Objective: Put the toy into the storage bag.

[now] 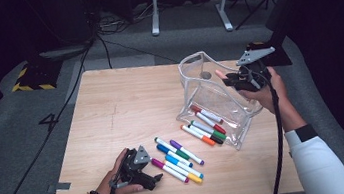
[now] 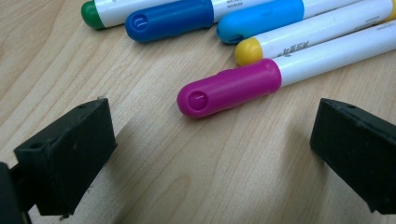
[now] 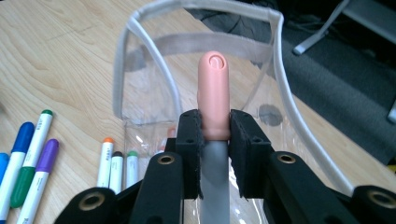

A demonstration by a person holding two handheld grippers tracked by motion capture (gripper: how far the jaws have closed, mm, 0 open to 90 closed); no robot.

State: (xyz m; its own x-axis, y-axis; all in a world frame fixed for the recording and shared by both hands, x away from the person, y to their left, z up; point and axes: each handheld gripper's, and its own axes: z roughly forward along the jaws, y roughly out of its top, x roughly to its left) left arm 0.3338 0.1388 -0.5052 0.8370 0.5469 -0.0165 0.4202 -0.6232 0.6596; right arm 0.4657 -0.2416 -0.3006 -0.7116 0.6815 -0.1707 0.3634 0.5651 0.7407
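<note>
Sticking from the right gripper (image 3: 215, 135), the peach-capped marker (image 3: 214, 93) nears the clear pouch (image 3: 154, 74).

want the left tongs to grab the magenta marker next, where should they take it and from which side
Probably by the white barrel just past the magenta cap, coming straight down with one jaw on each long side. The magenta marker lies flat on the table, and the yellow-capped marker lies close beside it, so that jaw has little room. The left tongs stand open just short of its cap end.
</note>
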